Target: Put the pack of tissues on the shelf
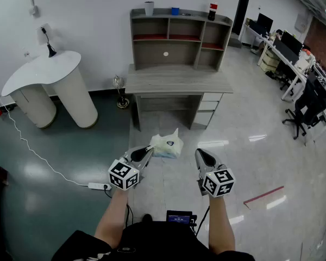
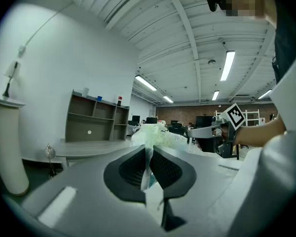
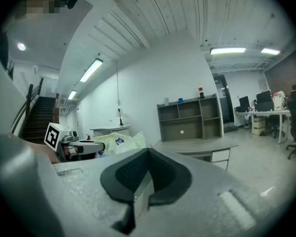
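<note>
Your left gripper pinched the pale plastic-wrapped tissue pack by its edge mid-frame, ready for carrying to the grey wooden shelf at upper centre; your right gripper sat closed, empty.

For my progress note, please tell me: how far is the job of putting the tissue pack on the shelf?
Done: the left gripper is shut on the wrapper of the pack of tissues, which hangs in the air. In hand: carrying it; the shelf stands some way ahead. Left: reach the shelf and set the pack down there. The right gripper is shut and empty.
</note>
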`<action>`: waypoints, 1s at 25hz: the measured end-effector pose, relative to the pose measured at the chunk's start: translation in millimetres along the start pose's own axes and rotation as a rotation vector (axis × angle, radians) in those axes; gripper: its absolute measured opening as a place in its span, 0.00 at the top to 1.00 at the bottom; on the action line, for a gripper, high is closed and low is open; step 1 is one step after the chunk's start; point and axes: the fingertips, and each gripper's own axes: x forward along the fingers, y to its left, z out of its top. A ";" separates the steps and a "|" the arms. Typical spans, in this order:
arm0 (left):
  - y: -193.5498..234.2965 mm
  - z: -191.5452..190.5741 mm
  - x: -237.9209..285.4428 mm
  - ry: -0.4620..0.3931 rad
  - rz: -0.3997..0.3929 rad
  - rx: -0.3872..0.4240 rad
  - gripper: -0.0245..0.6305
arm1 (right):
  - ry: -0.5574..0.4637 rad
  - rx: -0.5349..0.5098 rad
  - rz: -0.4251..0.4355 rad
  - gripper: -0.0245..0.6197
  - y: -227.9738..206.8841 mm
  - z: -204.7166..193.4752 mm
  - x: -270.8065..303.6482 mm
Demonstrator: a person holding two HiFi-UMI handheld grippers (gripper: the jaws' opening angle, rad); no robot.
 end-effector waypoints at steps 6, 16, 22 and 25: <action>0.5 3.8 1.5 -0.007 -0.010 0.003 0.94 | -0.005 0.007 0.009 0.97 1.0 -1.0 1.2; -2.3 5.0 2.4 -0.012 -0.009 -0.001 0.94 | -0.014 0.011 0.021 0.97 -0.2 1.3 -2.5; -6.4 2.8 0.0 -0.012 -0.008 -0.006 0.94 | -0.016 0.007 0.033 0.97 2.6 1.4 -6.7; -10.2 2.4 1.6 -0.010 -0.006 -0.008 0.94 | -0.016 0.010 0.035 0.97 0.0 1.4 -10.3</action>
